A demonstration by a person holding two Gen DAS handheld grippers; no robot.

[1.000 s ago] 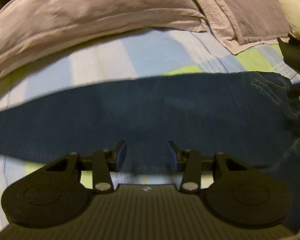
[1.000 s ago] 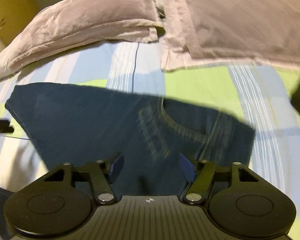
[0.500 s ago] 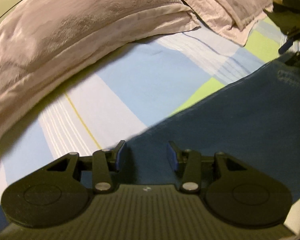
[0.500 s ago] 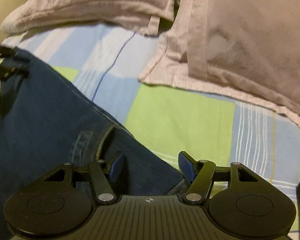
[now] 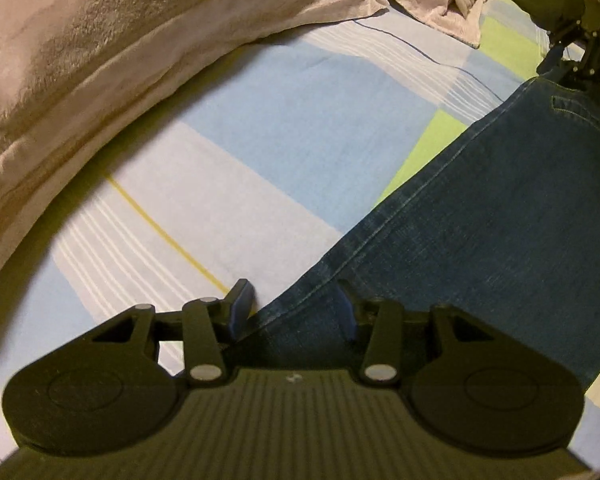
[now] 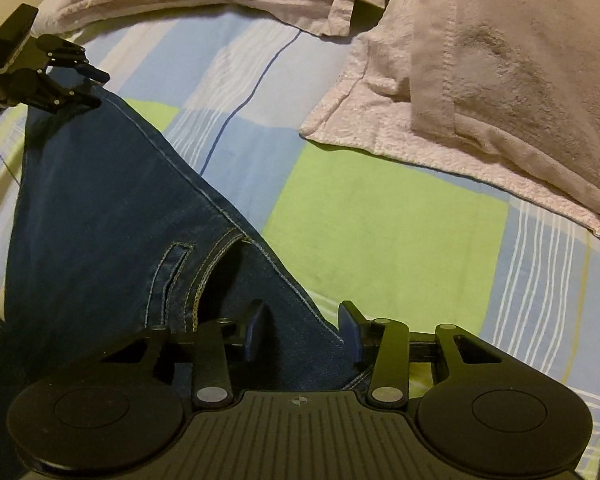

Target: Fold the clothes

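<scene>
While the jeans [image 5: 480, 216] lie flat across the striped bedsheet [image 5: 260, 152] near the pillows [image 6: 500, 60], left gripper [image 5: 292, 308] and right gripper [image 6: 304, 330] straddle the far edge, jaws closing, denim between the pads, seemingly readying a fold.

A pair of dark blue denim jeans [image 5: 500, 208] lies spread flat across the bed, folded lengthwise into one long band. Pale contrast stitching runs along its far seam edge. At the right end sit the waistband, a curved front pocket opening and a belt loop; the left end narrows to the leg hem.
</scene>
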